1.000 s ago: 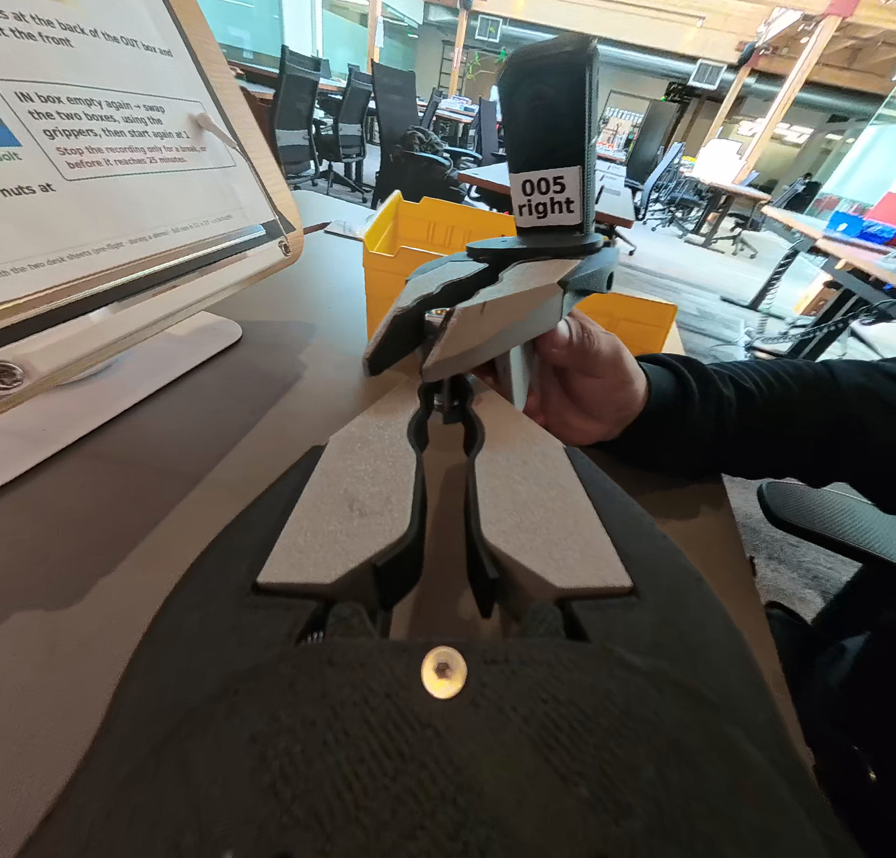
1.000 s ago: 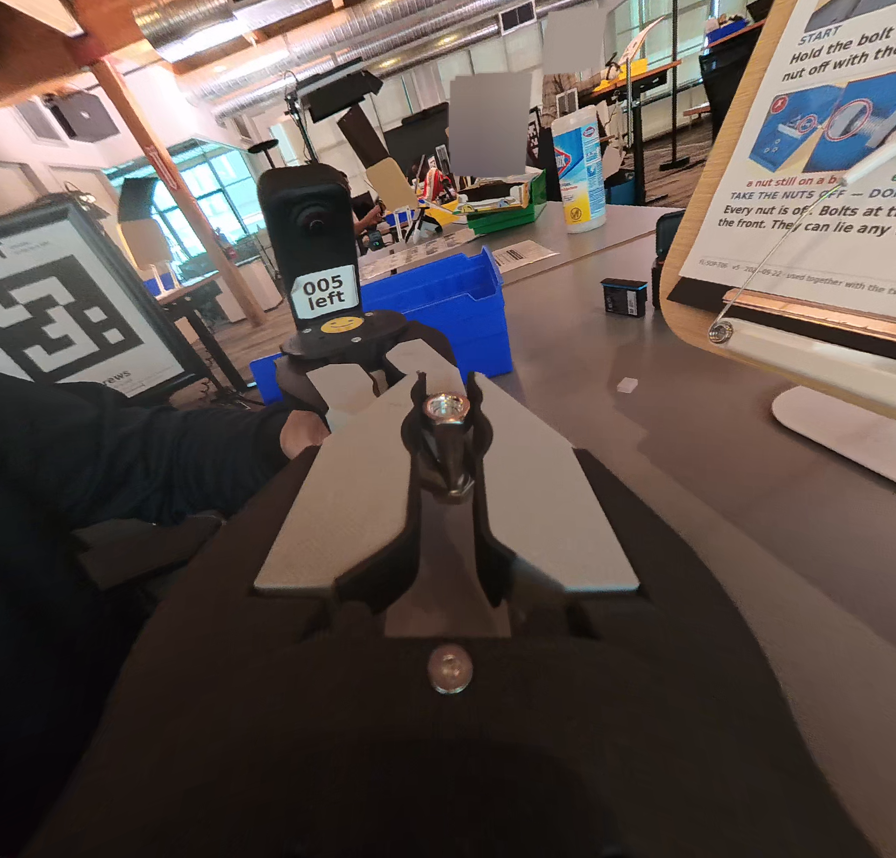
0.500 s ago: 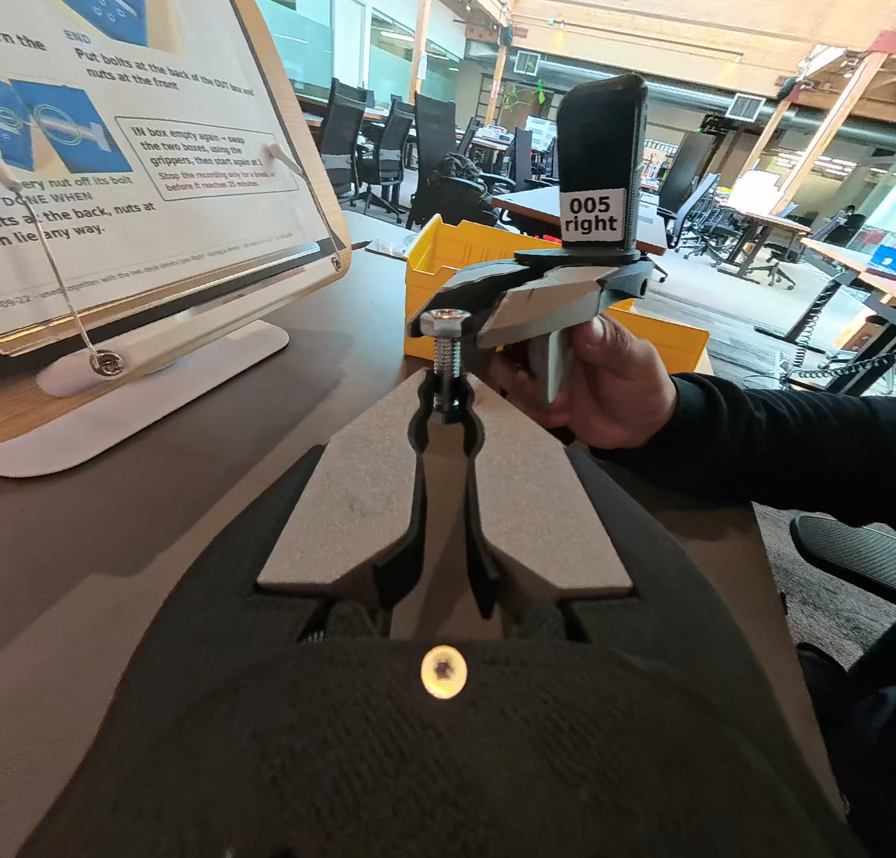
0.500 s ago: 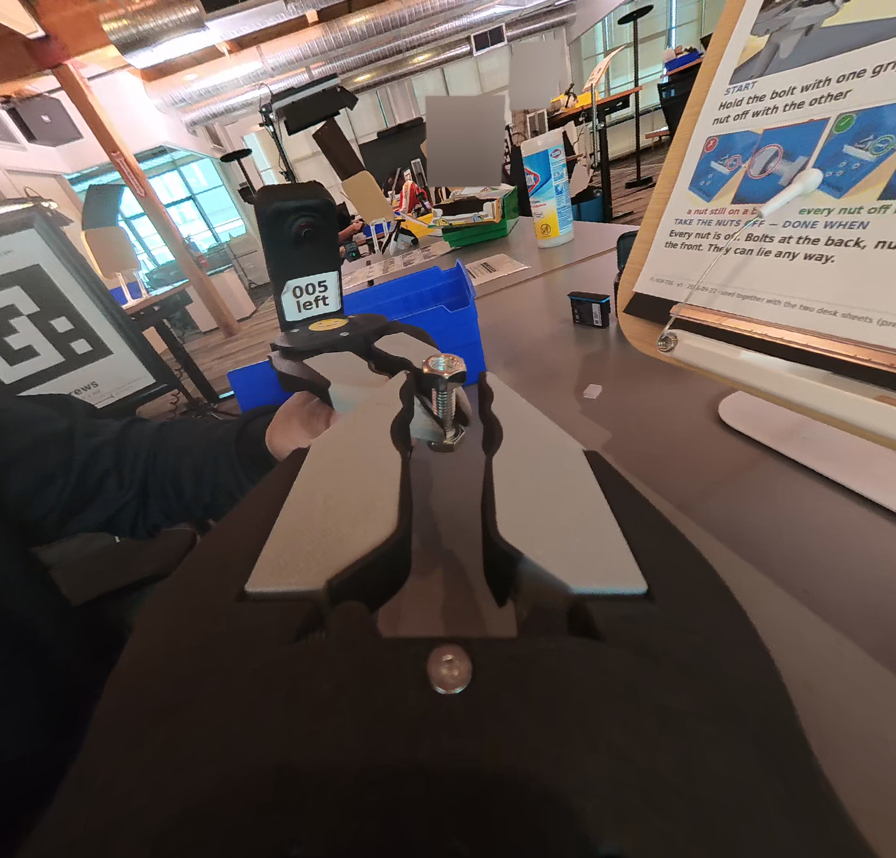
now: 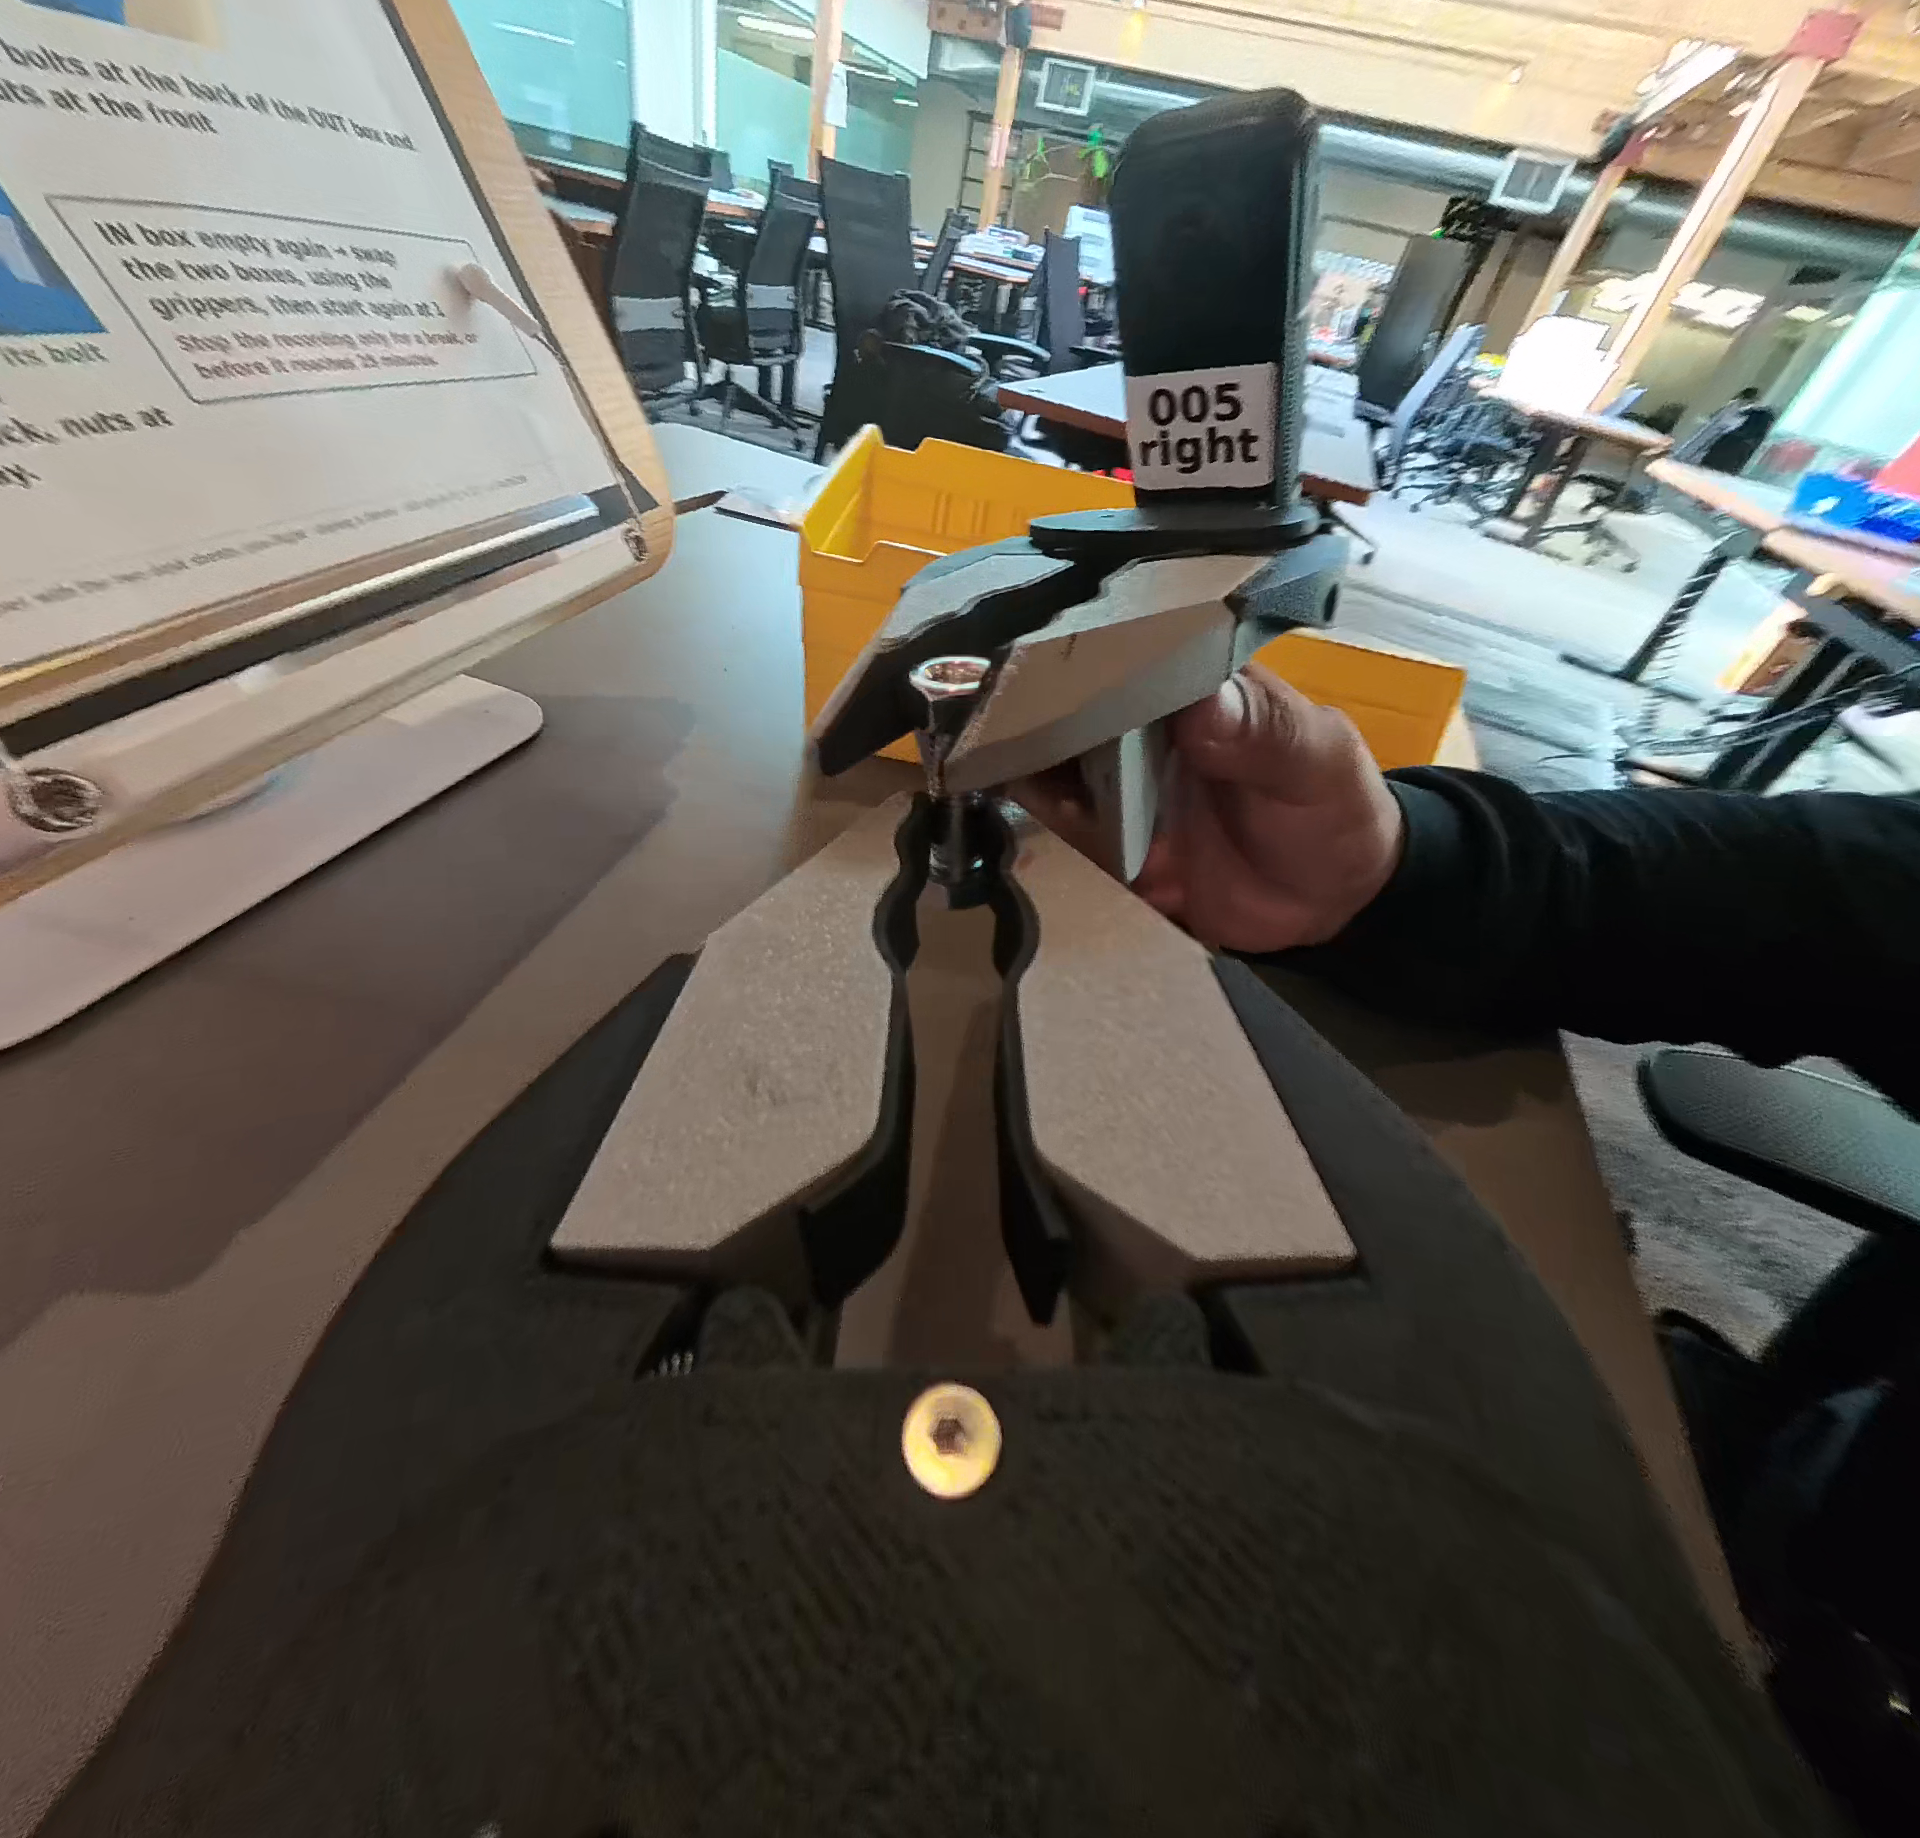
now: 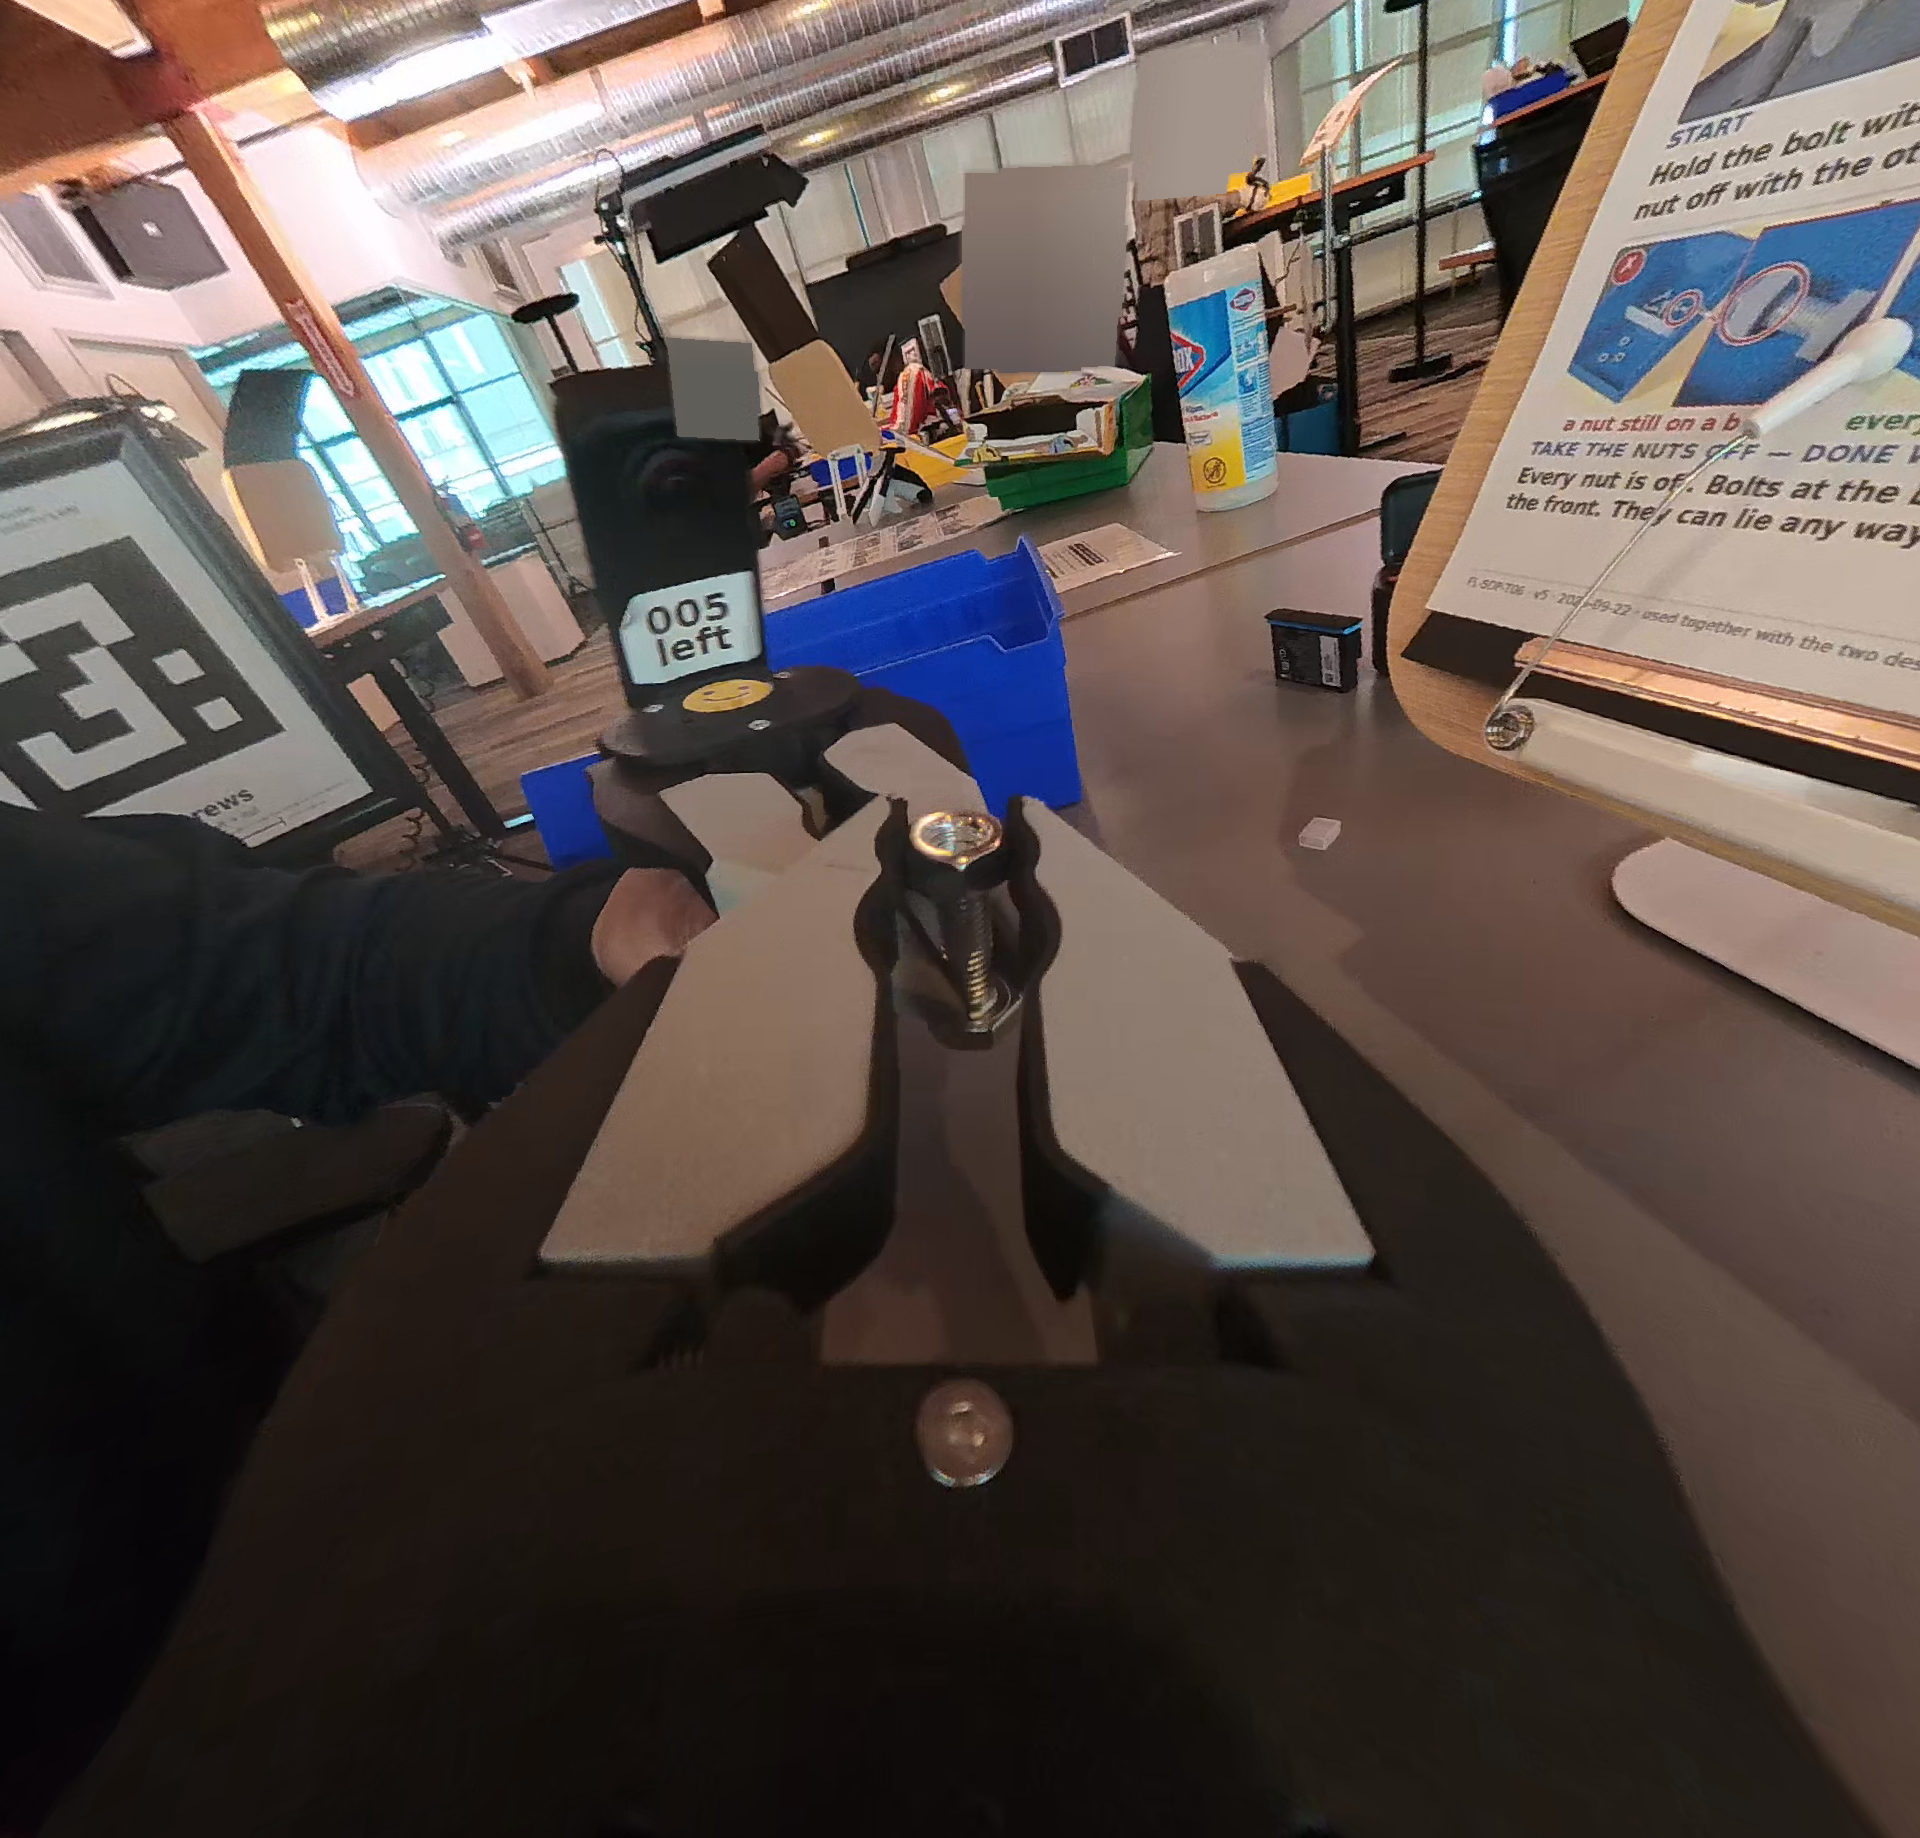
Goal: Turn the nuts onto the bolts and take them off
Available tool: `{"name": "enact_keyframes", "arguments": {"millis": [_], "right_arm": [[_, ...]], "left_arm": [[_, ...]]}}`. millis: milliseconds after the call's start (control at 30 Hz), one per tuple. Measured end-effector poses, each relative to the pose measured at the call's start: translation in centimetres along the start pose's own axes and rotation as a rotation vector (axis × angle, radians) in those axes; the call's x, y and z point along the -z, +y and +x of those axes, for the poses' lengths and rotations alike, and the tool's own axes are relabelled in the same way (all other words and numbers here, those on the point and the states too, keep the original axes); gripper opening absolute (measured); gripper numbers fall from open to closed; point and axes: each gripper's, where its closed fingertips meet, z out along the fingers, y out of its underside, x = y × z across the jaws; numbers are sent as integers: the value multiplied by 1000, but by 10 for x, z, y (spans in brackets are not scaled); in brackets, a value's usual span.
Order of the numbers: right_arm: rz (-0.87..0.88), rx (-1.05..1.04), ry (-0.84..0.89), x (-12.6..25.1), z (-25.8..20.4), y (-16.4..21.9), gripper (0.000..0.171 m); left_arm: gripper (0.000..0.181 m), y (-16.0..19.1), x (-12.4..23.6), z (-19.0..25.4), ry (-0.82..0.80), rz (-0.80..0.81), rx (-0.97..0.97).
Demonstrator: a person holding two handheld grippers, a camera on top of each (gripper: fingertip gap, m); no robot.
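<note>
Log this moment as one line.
left gripper: shut on nut | right gripper: shut on bolt | nut on bolt, low on thread | above table

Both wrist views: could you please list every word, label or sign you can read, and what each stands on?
I name the carriers and leave their wording unquoted.
White label above the right claw: legible.
White label above the left claw: legible.
Instruction sheet: partly legible, partly blurred.
Wipes canister: brand label legible.
Black-and-white code sign: mostly cropped.
Paper slip: too small.
</note>
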Motion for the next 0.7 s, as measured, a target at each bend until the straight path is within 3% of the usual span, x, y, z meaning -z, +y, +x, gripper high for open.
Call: {"name": "enact_keyframes", "arguments": {"millis": [267, 367, 433, 700], "right_arm": [[53, -50, -138, 4, -14, -8, 15], [27, -22, -61, 4, -4, -5, 14], [13, 29, 10, 5, 2, -4, 26], [9, 187, 115, 4, -1, -8, 28]], "left_arm": [[7, -9, 5, 14, 211, 67, 232], [8, -5, 5, 2, 76, 38, 104], [7, -8, 8, -4, 3, 44, 14], [7, -8, 9, -12, -81, 25, -46]]}}
